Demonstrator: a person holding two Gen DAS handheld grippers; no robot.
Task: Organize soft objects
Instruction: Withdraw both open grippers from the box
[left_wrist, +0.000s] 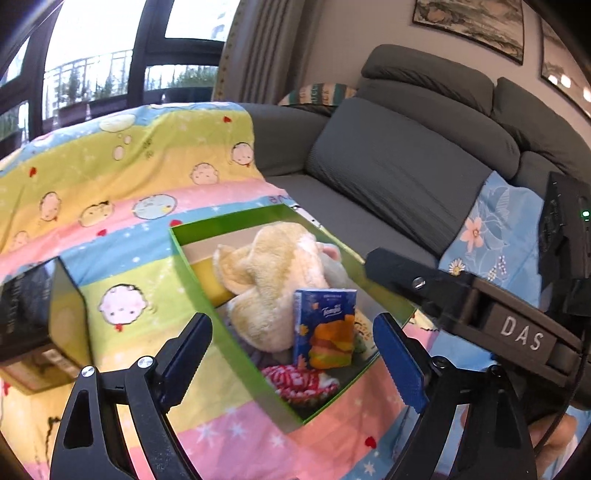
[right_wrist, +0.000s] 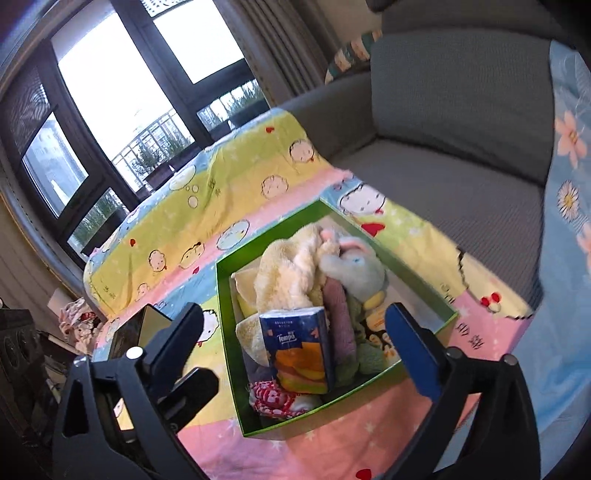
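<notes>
Left gripper: jaws wide, nothing between the pads, hanging over the near rim of the green box. Right gripper: also spread wide and empty, aimed at the same box from the other side.

Left to right on the cartoon blanket:
- dark box at 9 o'clock of the green one, apart from it; contents unreadable.
- green box, packed: cream towel heaped through the middle toward 12, yellow sponge-like block at 10 under it, red-and-white cloth at 6.
- blue tissue pack standing upright at about 5 o'clock, leaning on the towel, free of both grippers.
- in the right wrist view, a grey plush bunny at 1–2 o'clock, a mauve rolled cloth just beside the pack, green fabric at 4.
- grey sofa behind, blue floral cloth far right.

Read: the tissue pack looks placed and let go, so this is the release/retreat phase. Box looks full; no loose soft item visible on the blanket.

Next: clear the rim without knocking the pack; it stands on end on soft stuff and could tip. Then look for leftovers outside these views, or push the towel heap down below the rim.
</notes>
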